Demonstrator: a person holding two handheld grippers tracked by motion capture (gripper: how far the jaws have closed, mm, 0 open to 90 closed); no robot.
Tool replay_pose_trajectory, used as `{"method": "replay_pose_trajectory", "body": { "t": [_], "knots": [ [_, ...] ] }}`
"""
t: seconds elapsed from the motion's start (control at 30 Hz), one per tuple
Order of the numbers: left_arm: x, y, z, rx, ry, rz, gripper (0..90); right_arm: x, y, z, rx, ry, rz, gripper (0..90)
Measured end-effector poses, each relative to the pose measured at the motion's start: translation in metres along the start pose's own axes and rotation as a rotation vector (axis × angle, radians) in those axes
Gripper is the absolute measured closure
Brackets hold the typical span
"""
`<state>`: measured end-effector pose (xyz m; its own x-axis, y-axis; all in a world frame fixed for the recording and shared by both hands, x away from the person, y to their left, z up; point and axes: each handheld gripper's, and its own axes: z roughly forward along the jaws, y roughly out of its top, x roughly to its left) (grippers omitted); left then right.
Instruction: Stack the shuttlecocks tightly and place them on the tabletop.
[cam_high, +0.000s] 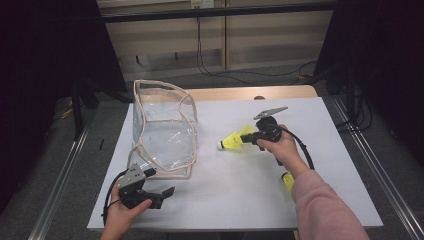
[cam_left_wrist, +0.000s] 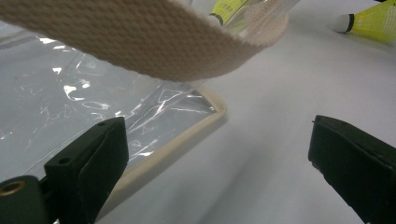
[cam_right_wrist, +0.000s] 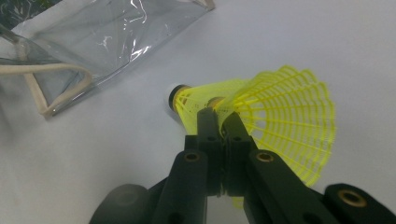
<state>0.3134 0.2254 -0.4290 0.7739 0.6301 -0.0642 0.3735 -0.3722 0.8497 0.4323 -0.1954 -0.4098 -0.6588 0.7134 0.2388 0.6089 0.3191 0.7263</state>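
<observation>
A clear plastic bag (cam_high: 162, 131) with beige trim stands open on the white table, left of centre. My right gripper (cam_high: 246, 140) is shut on the mesh skirt of a yellow shuttlecock (cam_high: 233, 141), whose white cork points left towards the bag. In the right gripper view the jaws (cam_right_wrist: 219, 119) pinch the skirt of that shuttlecock (cam_right_wrist: 289, 112) just above the table. My left gripper (cam_high: 159, 183) rests near the bag's front corner. Its jaws (cam_left_wrist: 219, 158) stand wide open with nothing between them, the bag's beige strap (cam_left_wrist: 154, 37) hanging just ahead.
A second yellow shuttlecock (cam_high: 287, 181) lies on the table beside the right forearm, and the left gripper view has it far off (cam_left_wrist: 373, 21). The white table cover (cam_high: 240, 190) has free room in front. Metal rails run along both sides of the table.
</observation>
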Motion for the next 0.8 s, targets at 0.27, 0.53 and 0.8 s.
{"method": "replay_pose_trajectory", "body": {
  "t": [0.27,0.53,0.8],
  "knots": [
    [-0.0001,0.0000,-0.0001,0.001,0.000,0.000,5.0,0.0010,0.0004,0.0005,-0.001,0.006,0.000,89.2],
    [0.0000,0.0001,-0.0002,0.001,0.001,0.003,5.0,0.0012,-0.0004,0.0027,0.004,0.004,-0.007,89.1],
    [-0.0001,0.0000,-0.0002,0.001,0.002,0.001,5.0,0.0014,-0.0017,0.0058,0.018,0.006,0.006,89.1]
  ]
}}
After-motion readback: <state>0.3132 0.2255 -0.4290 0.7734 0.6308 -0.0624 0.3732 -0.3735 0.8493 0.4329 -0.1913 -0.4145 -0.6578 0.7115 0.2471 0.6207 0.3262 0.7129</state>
